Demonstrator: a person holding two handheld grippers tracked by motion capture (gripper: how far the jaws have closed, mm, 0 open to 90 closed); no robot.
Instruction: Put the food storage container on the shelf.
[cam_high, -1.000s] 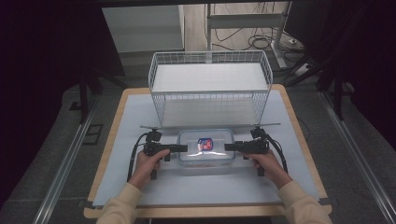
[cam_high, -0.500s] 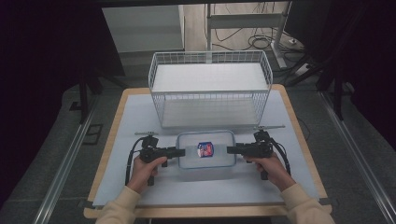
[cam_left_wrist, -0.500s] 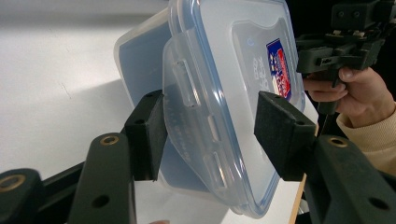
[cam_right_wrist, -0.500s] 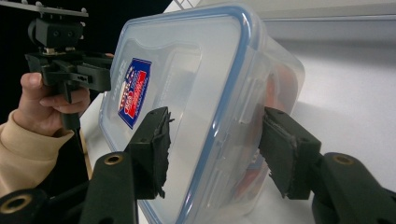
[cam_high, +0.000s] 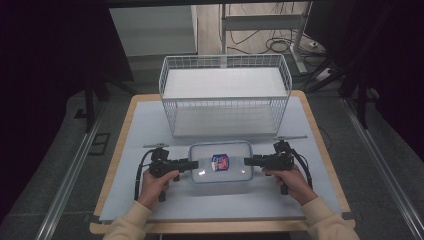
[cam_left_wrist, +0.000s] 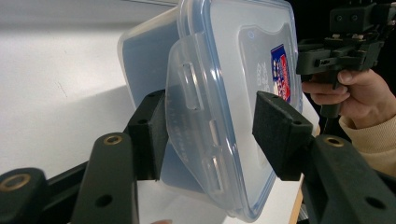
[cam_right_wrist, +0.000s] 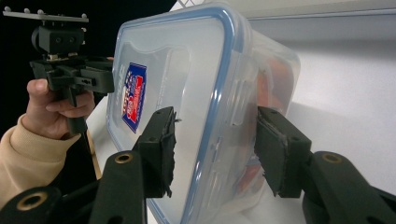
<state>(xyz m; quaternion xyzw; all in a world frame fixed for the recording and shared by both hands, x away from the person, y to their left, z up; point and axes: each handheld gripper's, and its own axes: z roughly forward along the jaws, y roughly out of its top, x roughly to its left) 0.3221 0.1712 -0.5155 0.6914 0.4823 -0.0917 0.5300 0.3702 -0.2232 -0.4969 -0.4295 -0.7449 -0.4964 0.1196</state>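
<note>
Grippers are coming at the clear lidded food container from both short ends, and you are doing that so the load stays level for a two-handed lift, probably toward the wire basket behind it. The container is sitting on the white mat near the table's front edge, midway between its left and right edges. Your left gripper is straddling the lid's side clasp, jaws having just been narrowing: one pad is meeting the wall, the other standing off the lid. Your right gripper has been closing too, both pads now pressing the container's rim, lid on one side and wall on the other
</note>
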